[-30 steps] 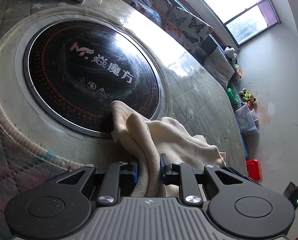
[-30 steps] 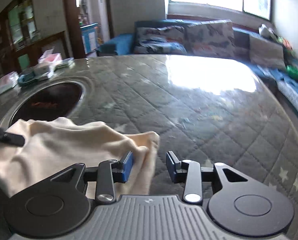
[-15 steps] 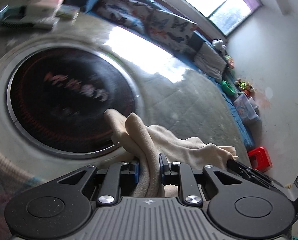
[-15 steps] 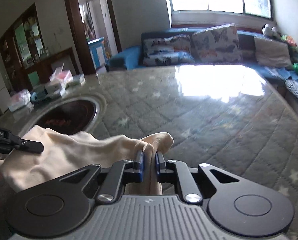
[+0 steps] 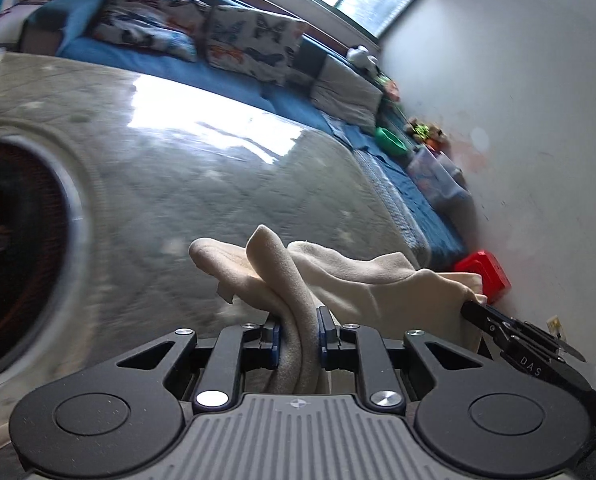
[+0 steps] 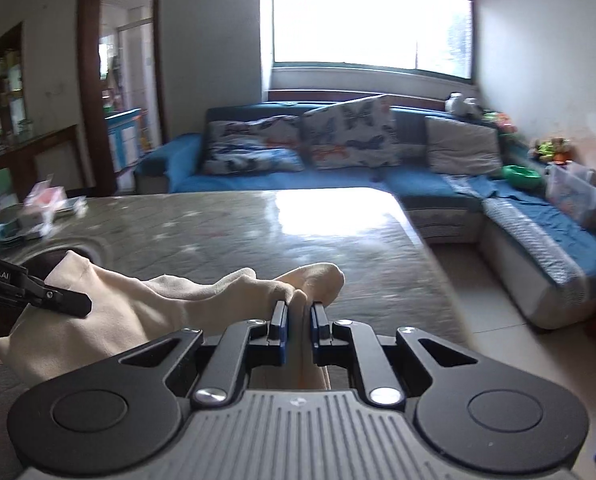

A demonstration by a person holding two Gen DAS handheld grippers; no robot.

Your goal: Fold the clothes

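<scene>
Left wrist view: the left gripper (image 5: 298,330) clamps a fold of the cream fleece garment (image 5: 362,280), held above the grey quilted tabletop (image 5: 201,184). At 3 o'clock, a clear plastic bin (image 5: 438,176) holds blurred coloured items.

Right wrist view: the right gripper (image 6: 299,320) pinches the garment's (image 6: 145,304) other end; its jaws have just closed on it.

One cream garment (image 5: 362,280), two hand-held grippers, two butterfly cushions (image 6: 350,136), one grey cushion (image 6: 462,146).

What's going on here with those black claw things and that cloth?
A person is working two hand-held claws to fold a cream garment over a quilted table. The left claw is clamped on one bunched part of the fabric. The right claw, whose jaws have just closed, pinches another part. The cloth hangs between them, lifted off the table.
</scene>
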